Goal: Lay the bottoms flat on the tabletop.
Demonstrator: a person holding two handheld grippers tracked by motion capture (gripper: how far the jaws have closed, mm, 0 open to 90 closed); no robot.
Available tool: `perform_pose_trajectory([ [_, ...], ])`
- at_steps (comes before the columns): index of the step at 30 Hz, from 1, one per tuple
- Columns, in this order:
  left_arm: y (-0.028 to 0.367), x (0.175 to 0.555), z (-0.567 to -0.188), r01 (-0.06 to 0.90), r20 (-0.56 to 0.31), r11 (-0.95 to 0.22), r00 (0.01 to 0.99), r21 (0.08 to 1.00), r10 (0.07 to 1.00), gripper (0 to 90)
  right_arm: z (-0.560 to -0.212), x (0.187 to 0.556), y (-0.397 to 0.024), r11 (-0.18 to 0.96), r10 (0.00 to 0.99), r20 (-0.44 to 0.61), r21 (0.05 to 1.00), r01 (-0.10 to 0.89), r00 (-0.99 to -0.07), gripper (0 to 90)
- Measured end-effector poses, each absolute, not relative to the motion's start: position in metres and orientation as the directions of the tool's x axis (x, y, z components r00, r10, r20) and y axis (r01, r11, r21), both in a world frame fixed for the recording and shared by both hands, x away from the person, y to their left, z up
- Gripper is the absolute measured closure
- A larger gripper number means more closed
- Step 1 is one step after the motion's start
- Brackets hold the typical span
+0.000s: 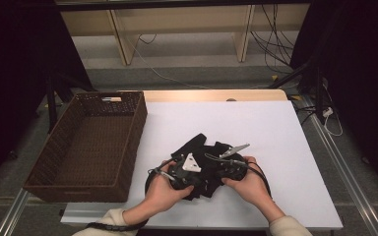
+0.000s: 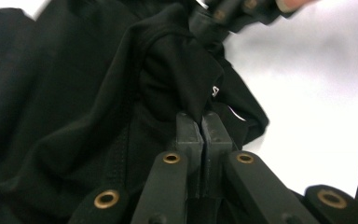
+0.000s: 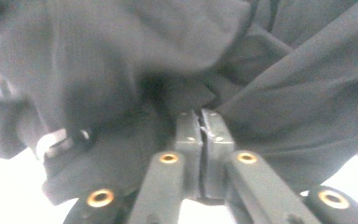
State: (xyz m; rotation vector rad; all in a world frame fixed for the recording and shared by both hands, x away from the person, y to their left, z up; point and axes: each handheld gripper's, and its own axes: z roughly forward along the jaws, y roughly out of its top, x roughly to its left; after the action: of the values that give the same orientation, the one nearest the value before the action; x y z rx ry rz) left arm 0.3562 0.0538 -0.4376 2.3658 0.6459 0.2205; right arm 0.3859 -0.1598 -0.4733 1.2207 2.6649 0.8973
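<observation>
We work at a white table (image 1: 275,123) with a brown wicker basket (image 1: 59,172) at its nine o'clock edge. A crumpled black garment (image 1: 207,150) lies near the table's six o'clock. Our left gripper (image 2: 203,122) pinches a fold of it, jaws clamped together; our right gripper (image 3: 201,119), at the cloth's three o'clock, bites likewise.

A garment (image 1: 204,164) lies on the table (image 1: 275,128), right of a basket (image 1: 88,142).
</observation>
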Motion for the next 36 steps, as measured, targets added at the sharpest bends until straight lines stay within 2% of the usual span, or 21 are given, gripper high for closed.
perform_pose_trajectory([
  [7,0.081,0.377,-0.418,0.412,0.019,-0.592,0.810,0.693,0.586,87.8,-0.462,0.380,-0.167,0.543,0.720,0.149,0.486,0.685,-0.677,90.0],
  [15,0.099,0.397,-0.409,0.434,0.039,-0.538,0.751,0.722,0.659,87.8,-0.457,0.354,-0.169,0.645,0.666,0.156,0.370,0.668,-0.729,90.0],
  [20,0.104,0.403,-0.409,0.440,0.050,-0.524,0.730,0.729,0.682,87.8,-0.458,0.336,-0.161,0.709,0.590,0.212,0.326,0.625,-0.779,90.0],
  [24,0.108,0.406,-0.409,0.445,0.057,-0.519,0.717,0.730,0.694,87.7,-0.455,0.327,-0.152,0.751,0.515,0.247,0.332,0.571,-0.821,89.8],
  [25,0.109,0.407,-0.410,0.443,0.060,-0.521,0.717,0.729,0.695,87.7,-0.452,0.328,-0.152,0.746,0.518,0.230,0.351,0.566,-0.824,85.1],
  [28,0.110,0.407,-0.411,0.443,0.061,-0.522,0.717,0.729,0.694,87.6,-0.439,0.337,-0.160,0.647,0.605,0.176,0.460,0.608,-0.777,59.8],
  [30,0.109,0.407,-0.412,0.441,0.062,-0.525,0.720,0.728,0.692,87.7,-0.431,0.348,-0.170,0.557,0.676,0.130,0.554,0.618,-0.726,49.5],
  [32,0.108,0.407,-0.413,0.440,0.064,-0.526,0.721,0.728,0.690,87.7,-0.427,0.361,-0.178,0.487,0.739,0.096,0.607,0.627,-0.667,40.2],
  [34,0.107,0.407,-0.413,0.440,0.064,-0.527,0.721,0.727,0.690,87.7,-0.431,0.375,-0.182,0.474,0.768,0.052,0.626,0.620,-0.639,38.5],
  [36,0.107,0.407,-0.413,0.439,0.064,-0.526,0.720,0.728,0.691,87.7,-0.441,0.387,-0.181,0.475,0.775,0.051,0.611,0.634,-0.630,37.7],
])
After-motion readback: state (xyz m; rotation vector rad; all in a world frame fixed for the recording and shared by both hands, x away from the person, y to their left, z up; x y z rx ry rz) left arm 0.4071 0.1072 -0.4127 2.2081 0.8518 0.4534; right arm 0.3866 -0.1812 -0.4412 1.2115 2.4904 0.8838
